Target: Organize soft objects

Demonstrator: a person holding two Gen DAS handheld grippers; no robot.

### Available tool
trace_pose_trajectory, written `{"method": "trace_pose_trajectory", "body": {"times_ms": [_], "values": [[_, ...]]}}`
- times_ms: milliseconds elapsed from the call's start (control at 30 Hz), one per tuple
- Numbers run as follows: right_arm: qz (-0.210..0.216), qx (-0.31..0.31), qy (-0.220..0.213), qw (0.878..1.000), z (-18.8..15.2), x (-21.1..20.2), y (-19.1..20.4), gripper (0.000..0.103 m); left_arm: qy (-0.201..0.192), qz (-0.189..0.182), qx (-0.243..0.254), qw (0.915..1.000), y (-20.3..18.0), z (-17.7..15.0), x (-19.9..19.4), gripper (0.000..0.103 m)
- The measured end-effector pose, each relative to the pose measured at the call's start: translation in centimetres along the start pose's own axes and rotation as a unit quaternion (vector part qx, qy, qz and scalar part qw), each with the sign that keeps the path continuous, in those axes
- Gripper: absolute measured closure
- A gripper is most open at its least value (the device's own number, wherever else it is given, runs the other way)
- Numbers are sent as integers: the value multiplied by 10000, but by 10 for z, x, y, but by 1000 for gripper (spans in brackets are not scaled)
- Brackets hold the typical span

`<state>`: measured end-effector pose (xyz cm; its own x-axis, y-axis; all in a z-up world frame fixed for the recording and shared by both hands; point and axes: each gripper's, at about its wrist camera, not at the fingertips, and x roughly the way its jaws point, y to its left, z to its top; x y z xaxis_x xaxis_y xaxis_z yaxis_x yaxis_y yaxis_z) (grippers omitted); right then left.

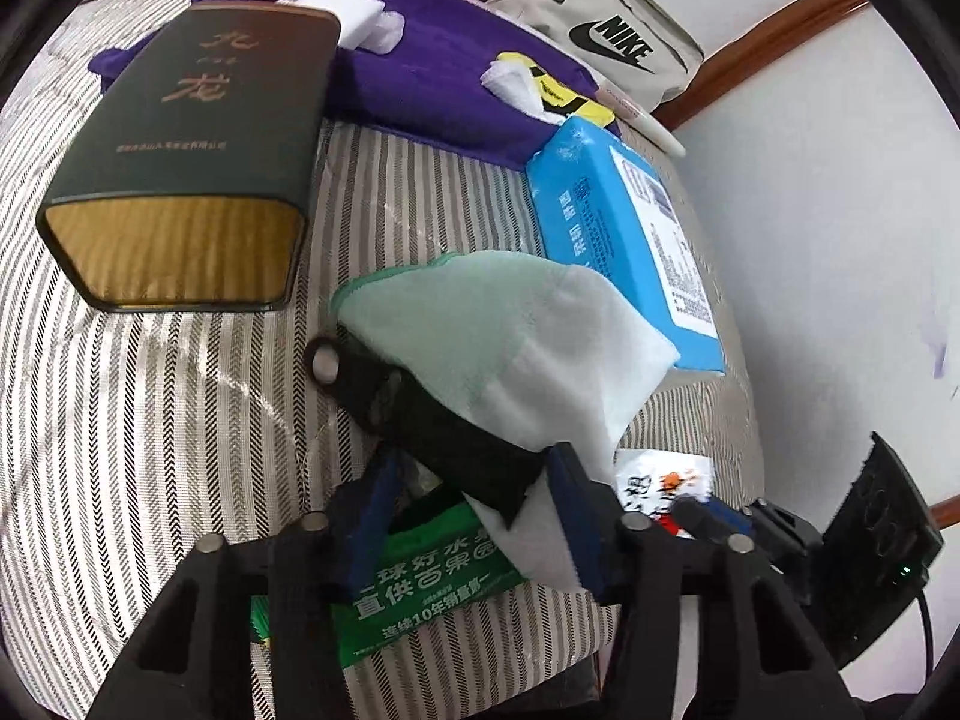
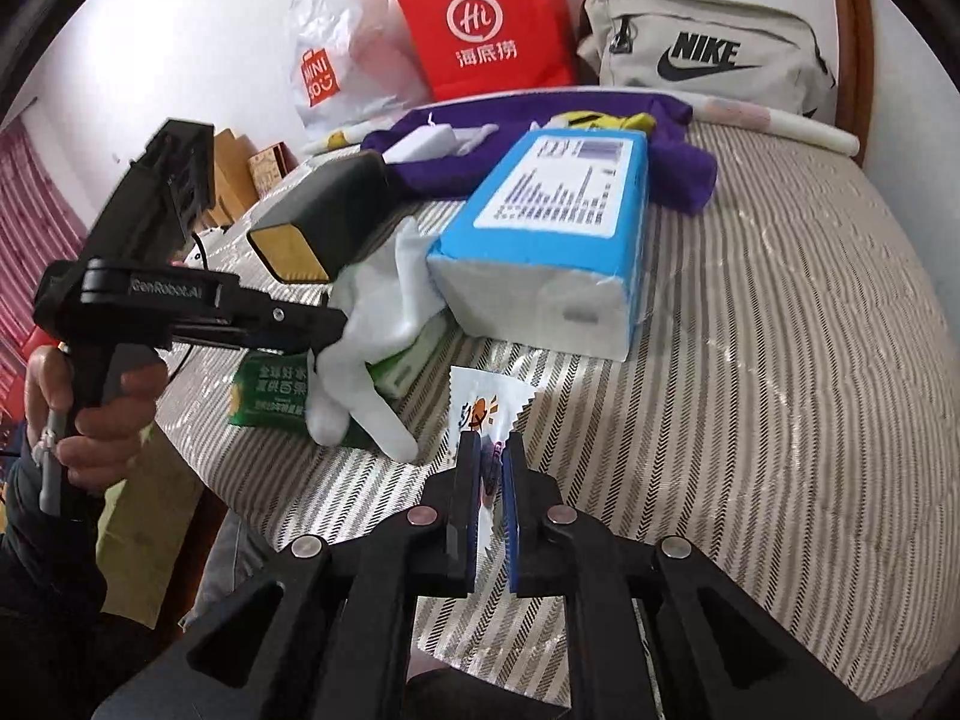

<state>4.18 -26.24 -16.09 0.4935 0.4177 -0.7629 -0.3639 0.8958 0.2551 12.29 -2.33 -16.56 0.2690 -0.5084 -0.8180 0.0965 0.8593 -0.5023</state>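
Soft objects crowd one edge of a striped mattress, where a blue tissue pack and a dark green box hem in the working space. Between them a white cloth with a mint border rises in a peak, bunched in the half-closed jaws of the left gripper, its loose tail trailing over a green bag that lies on the mattress. The bunch looks thick and uneven, so the cloth could slide free, or its tail could drag the bag towards the mattress edge. A dark item beneath the cloth cannot be identified. Just beside it, the right gripper is pinched narrow on a small white sachet. Its slick wrapper could slip from the pads, and with both tools so near each other, they could collide.
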Motion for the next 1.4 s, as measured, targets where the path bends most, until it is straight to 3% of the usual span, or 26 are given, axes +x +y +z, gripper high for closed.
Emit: {"method": "trace_pose_trajectory", "body": {"times_ms": [67,267,367,500,533,633,667,1000,1133,1300,1400], "values": [[60,52,40,10000,-1,6,-2,92,13,79,46,10000,0,1,0,67],[95,68,229,9997,-3,22,-3,78,152,0,-117,9998,7,7,3,67],[5,49,273,9996,-4,23,-3,63,224,-47,-231,9995,11,12,5,63],[-116,52,278,9995,-6,21,-6,52,-3,66,-273,9996,20,13,-5,63],[-111,77,280,9995,-6,20,-7,52,-56,38,-278,9996,22,13,-7,64],[-82,129,283,9995,-7,21,-9,51,-166,5,-215,9996,26,11,-12,86],[-93,126,286,9995,-6,21,-9,51,-148,-18,-211,9997,28,11,-12,88],[-209,68,359,9991,-3,21,-6,51,-249,319,-418,9983,55,7,-24,91],[-226,56,390,9990,-3,22,-5,51,-303,282,-624,9972,67,14,-21,89],[-251,-10,442,9987,-1,25,0,51,-313,203,-632,9973,61,20,-14,89],[-272,-52,474,9985,-1,26,4,51,-380,450,-468,9972,54,19,-12,92]]}}
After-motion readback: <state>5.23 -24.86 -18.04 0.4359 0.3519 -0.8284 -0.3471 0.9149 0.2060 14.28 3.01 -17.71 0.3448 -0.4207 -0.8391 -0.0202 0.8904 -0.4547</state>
